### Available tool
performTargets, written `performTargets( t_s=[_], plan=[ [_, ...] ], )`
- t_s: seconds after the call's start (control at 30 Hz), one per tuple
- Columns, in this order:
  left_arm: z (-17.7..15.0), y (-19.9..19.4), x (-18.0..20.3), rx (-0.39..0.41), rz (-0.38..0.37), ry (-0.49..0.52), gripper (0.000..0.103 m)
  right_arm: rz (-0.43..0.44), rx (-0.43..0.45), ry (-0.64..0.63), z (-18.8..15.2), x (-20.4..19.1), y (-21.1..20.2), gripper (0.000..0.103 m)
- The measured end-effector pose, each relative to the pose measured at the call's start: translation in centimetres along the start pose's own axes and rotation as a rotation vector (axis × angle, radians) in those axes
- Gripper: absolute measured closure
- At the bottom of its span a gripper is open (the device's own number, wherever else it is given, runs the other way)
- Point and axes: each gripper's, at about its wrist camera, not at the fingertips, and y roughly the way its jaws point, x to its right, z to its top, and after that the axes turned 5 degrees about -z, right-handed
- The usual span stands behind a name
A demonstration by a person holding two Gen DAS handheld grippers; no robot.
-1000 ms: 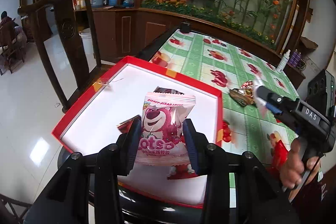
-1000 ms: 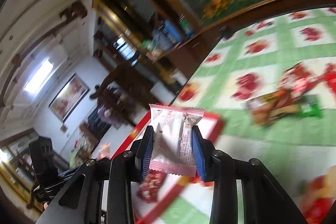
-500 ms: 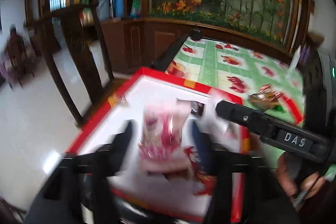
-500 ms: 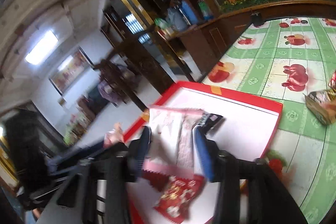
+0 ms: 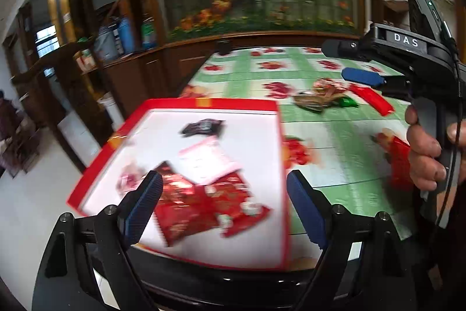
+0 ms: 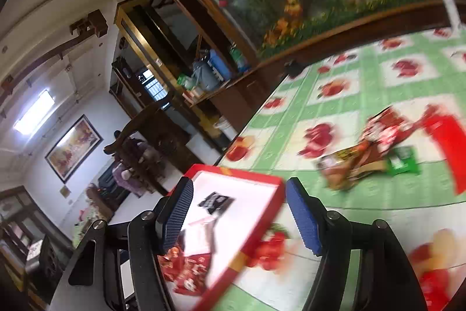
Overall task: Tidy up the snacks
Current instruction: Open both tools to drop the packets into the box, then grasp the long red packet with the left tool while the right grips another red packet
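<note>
Right gripper (image 5: 361, 76) body read "DAS". Both grippers stood wide apart, holding nothing; left gripper (image 5: 224, 206) hung over the tray (image 5: 209, 102) of snacks (image 5: 204, 200)

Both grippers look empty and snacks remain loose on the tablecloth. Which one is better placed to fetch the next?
Probably right. The right gripper hangs open beside the loose snack pile, while the left gripper hangs open over the red box.
</note>
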Motion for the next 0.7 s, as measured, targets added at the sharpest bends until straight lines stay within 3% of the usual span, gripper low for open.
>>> performTargets(
  t_s=[0.4,0.53,0.7],
  plan=[
    [0.0,0.2,2.6,-0.034,-0.032,0.052,0.016,-0.223,0.140,0.047,3.3,9.9,-8.7,0.032],
    [0.2,0.9,4.0,-0.055,-0.055,0.069,0.016,-0.321,0.165,0.121,5.3,15.1,-10.5,0.031],
    [1.2,1.6,7.6,-0.073,-0.117,0.136,0.016,-0.365,0.150,0.253,7.1,21.3,-11.9,0.031]
  ],
)
